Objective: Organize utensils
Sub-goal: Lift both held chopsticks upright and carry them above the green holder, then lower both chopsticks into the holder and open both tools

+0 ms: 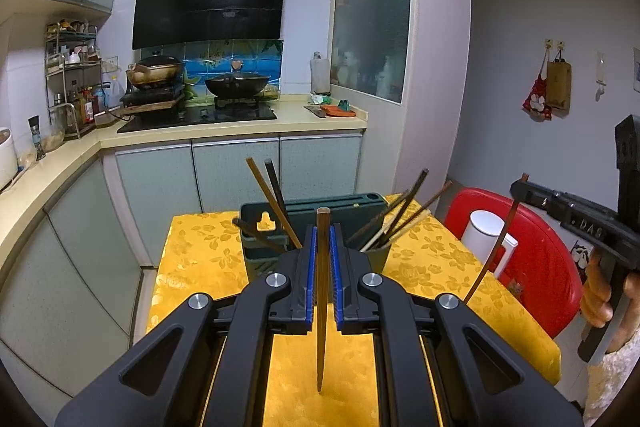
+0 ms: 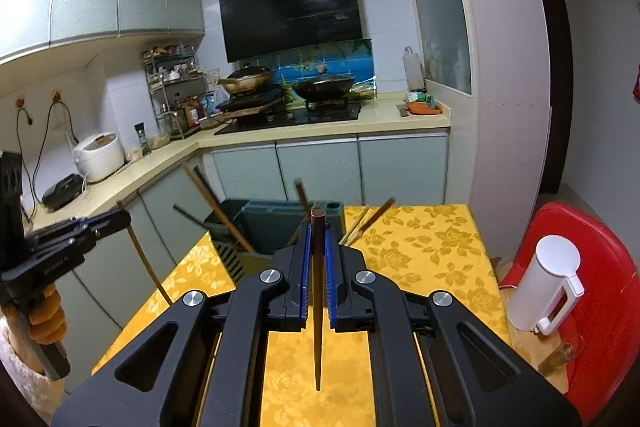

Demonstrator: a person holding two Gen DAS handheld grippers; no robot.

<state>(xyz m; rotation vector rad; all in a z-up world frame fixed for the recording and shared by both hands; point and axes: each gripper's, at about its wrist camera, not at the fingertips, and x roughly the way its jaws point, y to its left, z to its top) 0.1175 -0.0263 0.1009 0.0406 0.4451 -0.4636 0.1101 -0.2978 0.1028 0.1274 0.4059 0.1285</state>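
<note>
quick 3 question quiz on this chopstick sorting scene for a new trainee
1. True or false: each gripper is shut on one chopstick.
2. What covers the table? A) white plastic B) yellow floral cloth C) bare wood
3. Fill in: the white kettle stands on a red ____.

Key
1. True: the left gripper clamps the left chopstick, and the right gripper clamps the right chopstick.
2. B: the yellow floral cloth lies under the dark green holder.
3. Stool: the white kettle is on the red stool.
</note>
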